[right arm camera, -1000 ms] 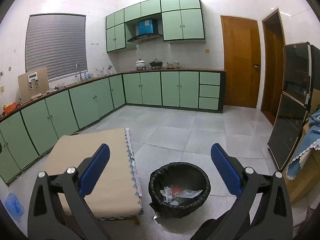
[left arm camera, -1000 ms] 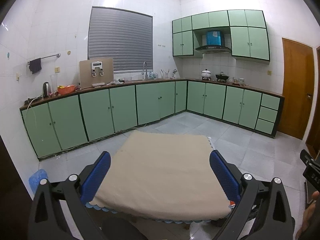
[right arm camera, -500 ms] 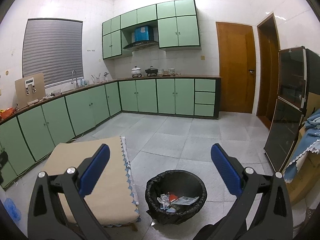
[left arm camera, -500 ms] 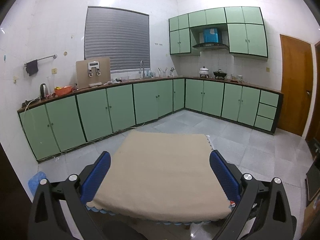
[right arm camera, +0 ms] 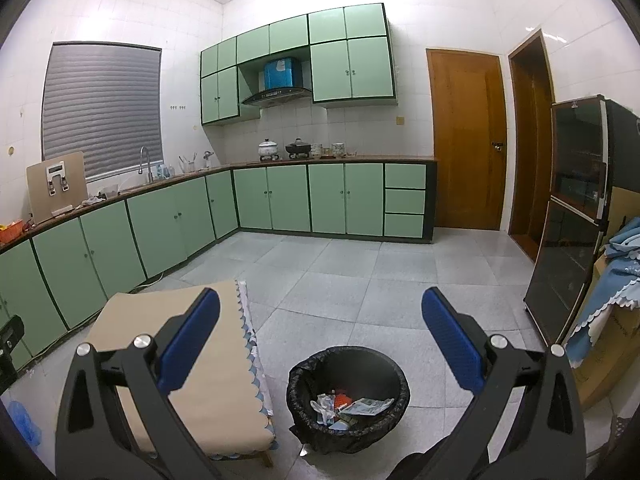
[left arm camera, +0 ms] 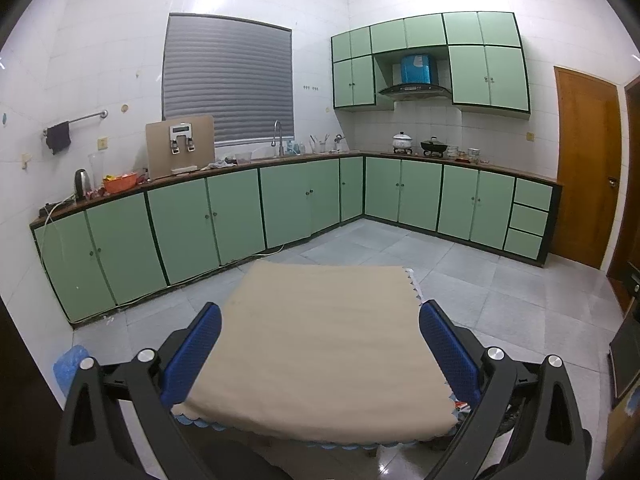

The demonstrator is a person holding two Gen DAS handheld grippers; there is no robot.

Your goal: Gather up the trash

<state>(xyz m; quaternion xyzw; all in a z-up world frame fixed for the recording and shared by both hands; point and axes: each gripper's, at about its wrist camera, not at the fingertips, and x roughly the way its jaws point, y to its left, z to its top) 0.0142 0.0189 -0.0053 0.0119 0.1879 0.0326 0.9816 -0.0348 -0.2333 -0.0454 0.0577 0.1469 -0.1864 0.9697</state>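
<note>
A round bin lined with a black bag (right arm camera: 348,398) stands on the tiled floor, holding crumpled paper and wrappers (right arm camera: 348,402). My right gripper (right arm camera: 320,320) hovers above and behind it, open, nothing between its blue pads. My left gripper (left arm camera: 320,332) is open too, held over a low table under a beige cloth (left arm camera: 320,344) whose top is bare. In the right wrist view the same table (right arm camera: 200,364) sits just left of the bin.
Green cabinets (left arm camera: 240,208) run along the left and far walls under a cluttered counter (left arm camera: 120,180). Wooden doors (right arm camera: 466,140) stand at the right, with a dark glass cabinet (right arm camera: 568,216) and a blue-draped box (right arm camera: 612,296). A blue bag (left arm camera: 68,364) lies by the left wall.
Both grippers have risen and tilted up slightly, so the table and bin sit lower in view. The hand and device seen at the left view's right edge are gone.
</note>
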